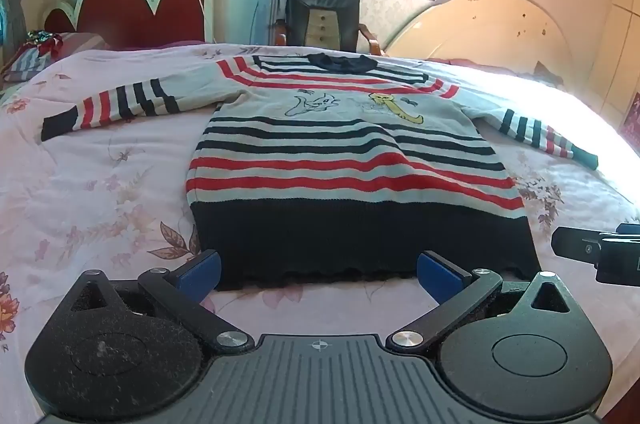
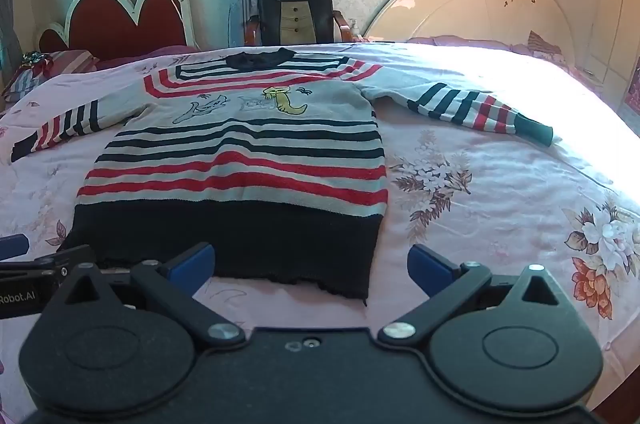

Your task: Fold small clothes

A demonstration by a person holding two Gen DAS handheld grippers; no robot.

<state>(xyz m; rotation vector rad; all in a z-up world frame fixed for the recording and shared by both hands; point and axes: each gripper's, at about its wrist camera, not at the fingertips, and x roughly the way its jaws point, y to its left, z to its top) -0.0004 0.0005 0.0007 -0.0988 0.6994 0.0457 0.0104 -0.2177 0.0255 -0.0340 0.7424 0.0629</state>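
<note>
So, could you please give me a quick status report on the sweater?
Left gripper open, right gripper open, both at the hem. Striped sweater flat on the floral bedspread, sleeves spread, unfolded. Nothing in the way.

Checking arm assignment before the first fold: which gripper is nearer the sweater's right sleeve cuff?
Right. The right gripper sits at the sweater's right hem corner, on the dark cuff's side; the left gripper is centred on the hem, farther away.

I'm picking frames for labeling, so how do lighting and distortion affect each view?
Left wrist view: window sun blows out the bed at right, the sweater stays readable, and fisheye bends the edges. Right wrist view: same glare across the far right bedspread; sweater sharp and evenly lit.
</note>
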